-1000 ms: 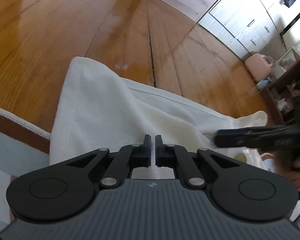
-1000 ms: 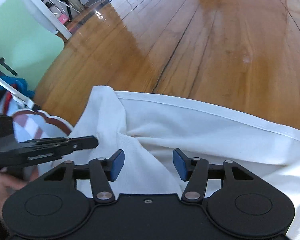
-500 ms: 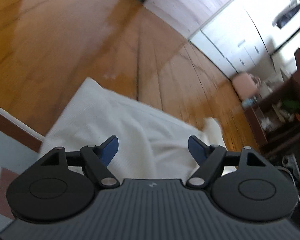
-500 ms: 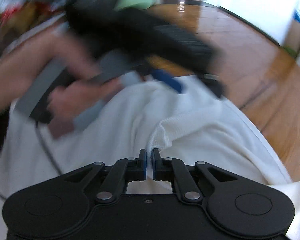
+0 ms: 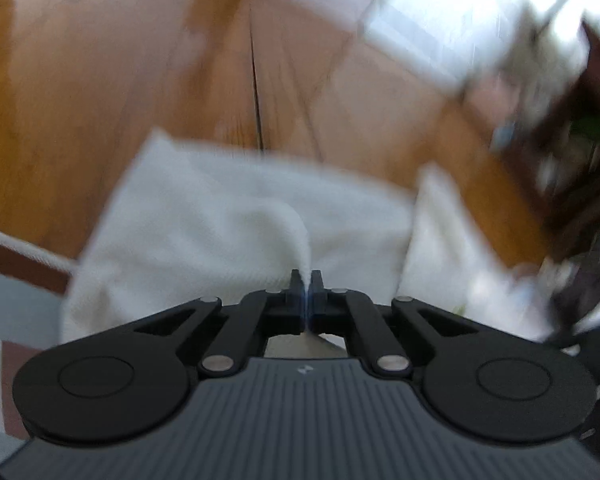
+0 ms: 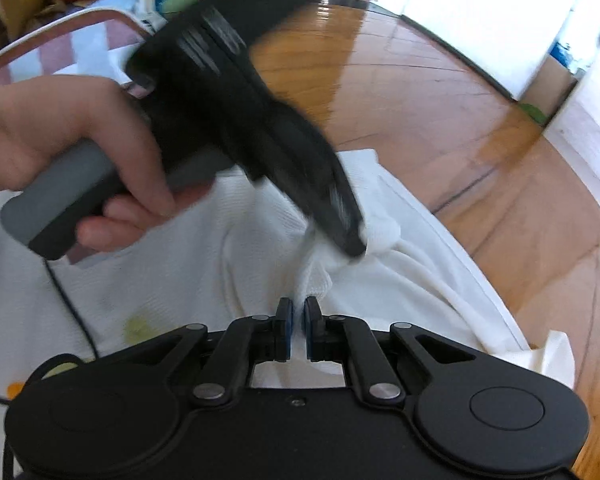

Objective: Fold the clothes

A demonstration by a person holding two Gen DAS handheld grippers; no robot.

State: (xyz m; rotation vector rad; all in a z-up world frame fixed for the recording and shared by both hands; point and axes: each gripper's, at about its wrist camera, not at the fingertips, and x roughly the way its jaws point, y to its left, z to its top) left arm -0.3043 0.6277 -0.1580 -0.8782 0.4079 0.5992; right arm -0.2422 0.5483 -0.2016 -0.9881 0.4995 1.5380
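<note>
On the wooden floor (image 5: pixel 100 80), my left gripper (image 5: pixel 307 280) and right gripper (image 6: pixel 296 312) both pinch one ridge of the white garment (image 6: pixel 400 280), tips nearly touching, cloth spreading ahead.

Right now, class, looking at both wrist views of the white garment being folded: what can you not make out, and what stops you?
- Left wrist view: shelves at right, contents smeared by motion blur.
- Right wrist view: the left gripper tips, blurred and sunk in the white garment.
- Both views: the garment's whole outline, cut off by gripper bodies and frame edges.
- Right wrist view: yellow-green mark, too small to identify.
</note>
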